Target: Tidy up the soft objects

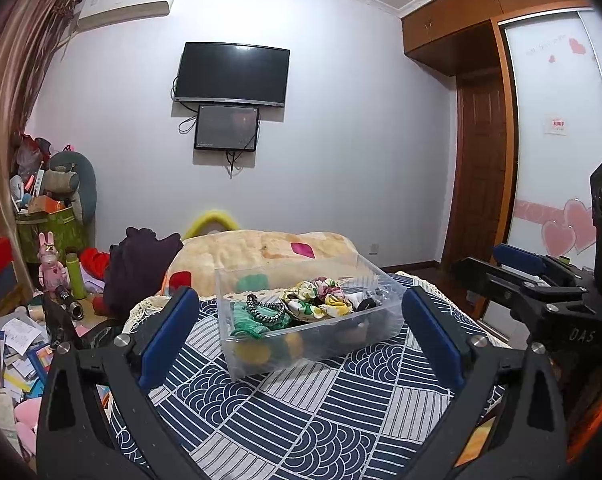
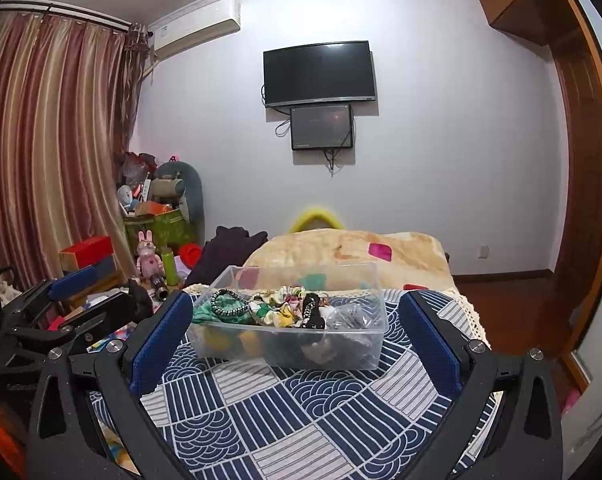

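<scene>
1. Clear plastic bin (image 1: 309, 312) resting on the blue-and-white patterned bedspread (image 1: 301, 412); landmark for everything below.
2. Inside the bin: green knit piece (image 1: 253, 320) at its left end, black-and-white braided band (image 1: 265, 307) lying on top of that, floral scrunchies (image 1: 317, 298) mid-bin, dark items toward its right end, too jumbled to identify.
3. Left gripper (image 1: 301, 336) just in front of the bin, jaws spread wide, holding nothing, blue pads flanking the bin's two ends.
4. Right gripper (image 2: 297, 332) likewise in front of the bin (image 2: 289, 320), jaws spread wide, empty; also visible off the bin's right side in the left wrist view.
5. Beige blanket (image 1: 261, 252) folded behind the bin.
6. Wall-mounted TV (image 1: 233, 74) far behind the bin, smaller screen (image 1: 226, 128) below it.
7. Cluttered pile with a pink rabbit figure (image 1: 50, 260) left of the bin, off the bed.
</scene>
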Action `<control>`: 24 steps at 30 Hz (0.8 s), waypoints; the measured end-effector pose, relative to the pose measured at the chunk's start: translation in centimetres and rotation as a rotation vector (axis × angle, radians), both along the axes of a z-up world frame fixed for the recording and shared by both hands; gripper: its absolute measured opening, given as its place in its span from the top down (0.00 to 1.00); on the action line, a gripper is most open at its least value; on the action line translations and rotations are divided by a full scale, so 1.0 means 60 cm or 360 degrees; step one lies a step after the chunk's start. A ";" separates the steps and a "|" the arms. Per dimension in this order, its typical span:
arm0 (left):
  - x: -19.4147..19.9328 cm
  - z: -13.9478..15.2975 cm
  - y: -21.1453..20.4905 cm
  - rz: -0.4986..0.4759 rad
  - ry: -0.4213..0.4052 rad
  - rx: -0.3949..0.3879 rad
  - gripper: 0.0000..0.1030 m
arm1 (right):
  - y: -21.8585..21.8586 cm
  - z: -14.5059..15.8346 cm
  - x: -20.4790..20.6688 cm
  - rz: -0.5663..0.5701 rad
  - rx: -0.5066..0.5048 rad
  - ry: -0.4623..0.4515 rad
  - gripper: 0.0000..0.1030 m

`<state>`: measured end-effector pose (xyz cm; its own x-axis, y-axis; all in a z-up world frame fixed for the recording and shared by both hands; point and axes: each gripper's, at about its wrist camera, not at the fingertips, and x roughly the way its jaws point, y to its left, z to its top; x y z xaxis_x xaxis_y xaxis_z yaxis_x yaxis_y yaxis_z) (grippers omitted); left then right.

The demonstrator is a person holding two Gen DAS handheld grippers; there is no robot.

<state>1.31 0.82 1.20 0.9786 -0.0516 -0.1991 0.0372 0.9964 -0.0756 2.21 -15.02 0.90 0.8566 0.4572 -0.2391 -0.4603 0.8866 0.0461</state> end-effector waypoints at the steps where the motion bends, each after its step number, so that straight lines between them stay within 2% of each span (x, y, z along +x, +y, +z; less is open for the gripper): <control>1: 0.000 0.000 -0.001 0.0002 -0.0001 0.0003 0.00 | 0.000 0.000 0.000 0.0001 0.0000 0.0000 0.00; 24: 0.000 -0.002 -0.008 -0.0049 0.0012 0.0005 0.00 | 0.002 0.001 -0.005 0.0000 0.0008 -0.0005 0.00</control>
<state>1.33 0.37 1.08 0.9750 -0.0810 -0.2069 0.0671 0.9951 -0.0731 1.91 -14.89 0.95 0.8574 0.4582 -0.2342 -0.4604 0.8864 0.0489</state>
